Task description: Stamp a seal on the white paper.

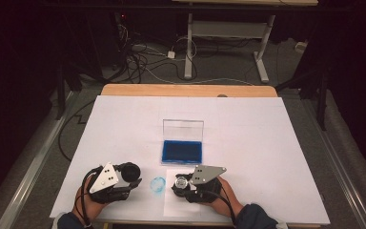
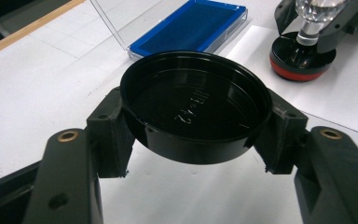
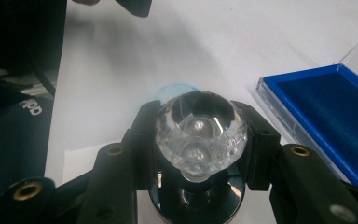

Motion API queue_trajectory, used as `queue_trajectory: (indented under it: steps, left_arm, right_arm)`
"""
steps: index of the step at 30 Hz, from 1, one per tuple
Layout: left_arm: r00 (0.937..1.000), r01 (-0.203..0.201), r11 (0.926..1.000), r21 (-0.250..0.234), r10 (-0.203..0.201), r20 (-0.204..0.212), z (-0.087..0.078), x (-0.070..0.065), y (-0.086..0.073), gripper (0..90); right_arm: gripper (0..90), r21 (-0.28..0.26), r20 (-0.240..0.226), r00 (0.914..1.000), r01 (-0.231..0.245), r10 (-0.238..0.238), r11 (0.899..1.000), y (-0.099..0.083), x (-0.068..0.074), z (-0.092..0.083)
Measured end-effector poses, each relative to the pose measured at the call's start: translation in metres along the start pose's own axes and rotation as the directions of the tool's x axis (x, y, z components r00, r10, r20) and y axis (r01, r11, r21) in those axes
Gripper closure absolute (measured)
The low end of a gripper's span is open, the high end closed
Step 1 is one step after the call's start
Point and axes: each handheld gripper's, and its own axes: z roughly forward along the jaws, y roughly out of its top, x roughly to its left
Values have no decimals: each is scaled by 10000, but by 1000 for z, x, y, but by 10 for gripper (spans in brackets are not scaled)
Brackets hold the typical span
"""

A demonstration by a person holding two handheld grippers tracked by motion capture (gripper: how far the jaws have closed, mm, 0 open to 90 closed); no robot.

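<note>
Pad case [image 1: 182, 151] sitting mid-table [image 1: 267, 143], lid [image 1: 183, 129] standing up behind it. Nearer the front edge: paper sheet [image 1: 181, 205] just in front of the case, stamp [image 1: 181, 183] on it. Round print [image 1: 157, 183] left of the sheet, cap [image 1: 129, 171] further left, off the table.

High view: fixed above the near edge of the table [image 1: 124, 124], facing forward and down; far off, taking in the whole top and floor behind.
Left gripper view: rides low, close behind its jaws, facing across toward the blue ink pad [image 2: 191, 25].
Right gripper view: close, steeply downward over its jaws.
Shared: the blue ink pad [image 3: 328, 116] and white sheet [image 1: 181, 202].
</note>
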Motion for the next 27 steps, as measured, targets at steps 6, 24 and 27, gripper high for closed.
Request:
queue_trajectory:
  steps: [6, 24, 27]
  left_arm:
    - [10000, -11, 10000, 6, 11, 16, 0, 0, 0, 361]
    - [10000, -39, 10000, 70, 39, 46, 1, -1, 0, 361]
    - [10000, -29, 10000, 69, 29, 46, 1, -1, 0, 361]
  right_arm:
    - [565, 6, 34, 9999, -94, 94, 10000, -3, -3, 0]
    - [568, 520, 22, 9985, -540, 540, 9972, 0, -4, 1]
    - [569, 552, -9, 9986, -521, 523, 9971, 0, -4, 1]
